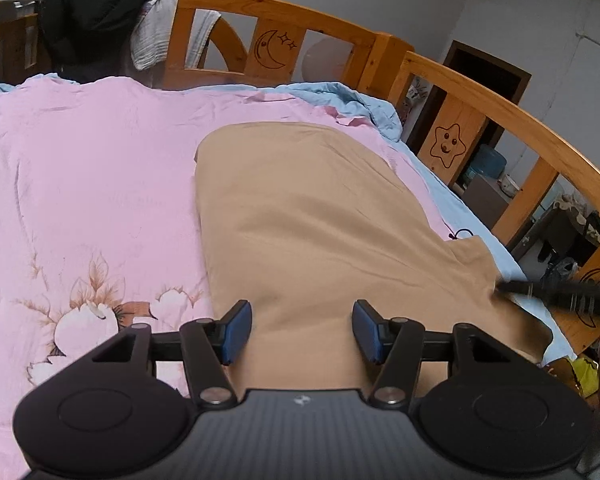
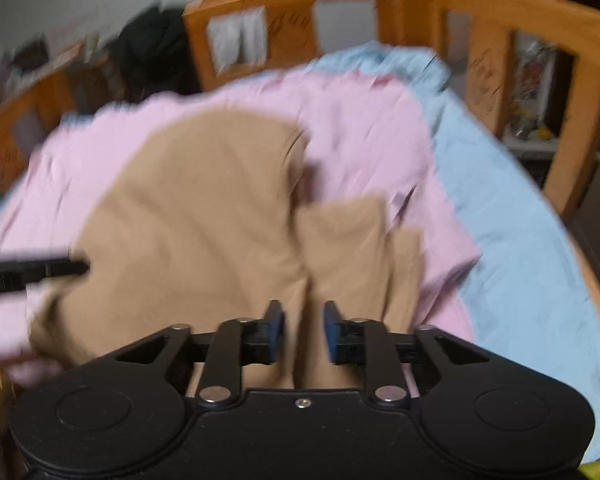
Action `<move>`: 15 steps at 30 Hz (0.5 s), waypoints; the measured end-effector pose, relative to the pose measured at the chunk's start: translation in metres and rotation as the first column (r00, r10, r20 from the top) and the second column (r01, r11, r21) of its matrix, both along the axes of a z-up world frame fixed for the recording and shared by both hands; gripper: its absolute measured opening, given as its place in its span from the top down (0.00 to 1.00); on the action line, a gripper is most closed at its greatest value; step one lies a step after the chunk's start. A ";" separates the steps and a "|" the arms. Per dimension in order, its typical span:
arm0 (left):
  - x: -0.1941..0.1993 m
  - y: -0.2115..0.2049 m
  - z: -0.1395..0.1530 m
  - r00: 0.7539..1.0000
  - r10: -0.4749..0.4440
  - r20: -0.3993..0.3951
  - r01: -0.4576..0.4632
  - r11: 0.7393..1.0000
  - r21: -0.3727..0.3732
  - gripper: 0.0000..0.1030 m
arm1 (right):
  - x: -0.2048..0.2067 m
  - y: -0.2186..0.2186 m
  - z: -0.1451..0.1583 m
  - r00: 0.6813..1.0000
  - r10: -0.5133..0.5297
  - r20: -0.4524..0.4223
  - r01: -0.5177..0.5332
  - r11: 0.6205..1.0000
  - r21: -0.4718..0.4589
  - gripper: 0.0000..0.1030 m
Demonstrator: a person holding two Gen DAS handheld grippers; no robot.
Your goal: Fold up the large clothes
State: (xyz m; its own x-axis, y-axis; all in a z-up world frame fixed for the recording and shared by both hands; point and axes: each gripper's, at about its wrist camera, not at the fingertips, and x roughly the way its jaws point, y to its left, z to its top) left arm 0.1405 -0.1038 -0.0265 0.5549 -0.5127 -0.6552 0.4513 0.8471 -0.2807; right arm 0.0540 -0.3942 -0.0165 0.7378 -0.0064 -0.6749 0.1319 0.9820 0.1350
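Observation:
A large tan garment [image 1: 300, 208] lies spread flat on a pink floral quilt [image 1: 80, 160]. My left gripper [image 1: 302, 332] hovers over its near edge with the blue pads wide apart and nothing pinched. In the blurred right wrist view the same garment [image 2: 204, 208] shows a sleeve [image 2: 340, 232] folded in at the right. My right gripper [image 2: 304, 332] sits low over the near hem, its pads a narrow gap apart with a crease of tan cloth running between them, and the pads stand clear of it. Each gripper's dark tip shows in the other's view: the right gripper [image 1: 540, 290] and the left gripper [image 2: 32, 272].
A pale blue sheet [image 2: 520, 240] borders the quilt on the right. A wooden bed rail [image 1: 276, 12] with moon and star cut-outs rings the far and right sides. Black clothing [image 1: 92, 12] and a white cloth [image 1: 152, 32] hang over the far rail.

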 end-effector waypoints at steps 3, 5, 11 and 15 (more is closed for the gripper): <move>-0.001 -0.003 -0.001 1.000 -0.021 0.023 0.021 0.999 0.027 0.42 | 0.031 0.005 0.023 0.997 0.056 0.049 -0.055 0.998 -0.023 0.65; -0.003 -0.005 -0.002 0.999 -0.025 0.034 0.024 0.999 0.039 0.42 | 0.064 0.016 0.036 0.986 0.144 0.088 -0.144 0.990 0.002 0.59; -0.006 -0.007 -0.003 0.998 -0.026 0.050 0.023 0.998 0.055 0.42 | 0.170 0.075 0.039 0.898 0.418 0.136 -0.413 0.908 -0.066 0.57; -0.006 -0.012 -0.005 0.998 -0.035 0.058 0.030 0.996 0.084 0.42 | 0.218 0.104 0.012 0.872 0.489 0.019 -0.481 0.863 -0.156 0.61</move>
